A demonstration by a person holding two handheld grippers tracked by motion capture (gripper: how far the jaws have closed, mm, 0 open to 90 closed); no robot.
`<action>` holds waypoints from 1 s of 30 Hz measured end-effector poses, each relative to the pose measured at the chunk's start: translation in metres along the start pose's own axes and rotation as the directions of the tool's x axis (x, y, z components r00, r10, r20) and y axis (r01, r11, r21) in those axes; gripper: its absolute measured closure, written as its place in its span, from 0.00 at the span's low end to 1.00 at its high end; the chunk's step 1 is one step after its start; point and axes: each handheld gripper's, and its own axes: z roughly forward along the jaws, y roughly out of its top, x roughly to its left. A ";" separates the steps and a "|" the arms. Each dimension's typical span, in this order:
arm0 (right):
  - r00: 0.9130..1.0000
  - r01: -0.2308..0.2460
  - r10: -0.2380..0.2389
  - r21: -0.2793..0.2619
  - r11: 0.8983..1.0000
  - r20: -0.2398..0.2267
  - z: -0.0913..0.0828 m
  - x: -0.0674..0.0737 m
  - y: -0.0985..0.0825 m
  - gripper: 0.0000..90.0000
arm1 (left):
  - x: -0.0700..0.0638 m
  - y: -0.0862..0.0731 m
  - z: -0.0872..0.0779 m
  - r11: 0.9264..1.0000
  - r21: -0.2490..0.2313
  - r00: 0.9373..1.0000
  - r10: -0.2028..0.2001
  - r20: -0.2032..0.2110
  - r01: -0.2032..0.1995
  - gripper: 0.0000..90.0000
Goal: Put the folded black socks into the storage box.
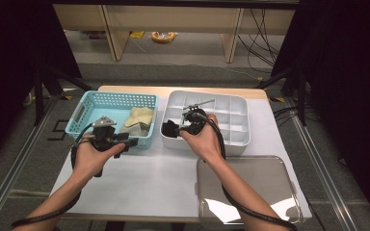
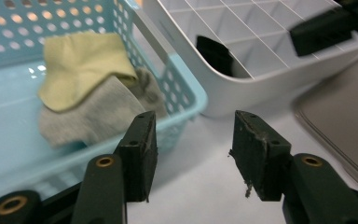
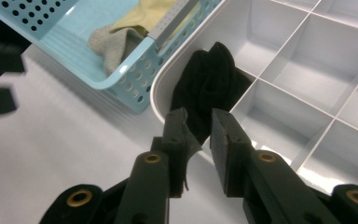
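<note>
Right gripper view shows the right gripper (image 3: 198, 128), jaws parted, with a black sock (image 3: 209, 88) draped over the organizer (image 3: 279, 70) rim at centre frame, its edge between them.

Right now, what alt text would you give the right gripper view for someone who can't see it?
Two black fingers stand slightly apart over a black sock draped into a corner compartment of a white divided tray. Beside it, a blue basket holds yellow and grey socks.

Grey sock (image 2: 91, 116) partly under yellow cloth (image 2: 81, 65); basket (image 2: 186, 100) edge-cropped.
</note>
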 end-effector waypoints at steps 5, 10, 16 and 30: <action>1.000 -0.016 0.016 -0.010 1.000 0.001 -0.007 0.002 -0.007 0.79 | 0.018 0.017 0.016 0.999 0.033 0.999 -0.028 -0.029 0.029 0.52; 1.000 -0.005 0.005 -0.008 1.000 -0.003 -0.012 0.001 -0.013 0.77 | 0.029 0.029 0.030 0.996 0.074 0.997 -0.046 -0.055 0.050 0.49; 1.000 0.006 -0.005 -0.013 1.000 0.005 -0.015 0.001 -0.022 0.74 | 0.040 0.033 0.044 0.991 0.111 0.994 -0.071 -0.089 0.081 0.44; 1.000 -0.025 0.025 -0.039 0.999 0.002 -0.031 -0.006 -0.045 0.68 | 0.050 0.038 0.061 0.960 0.252 0.985 -0.088 -0.147 0.124 0.32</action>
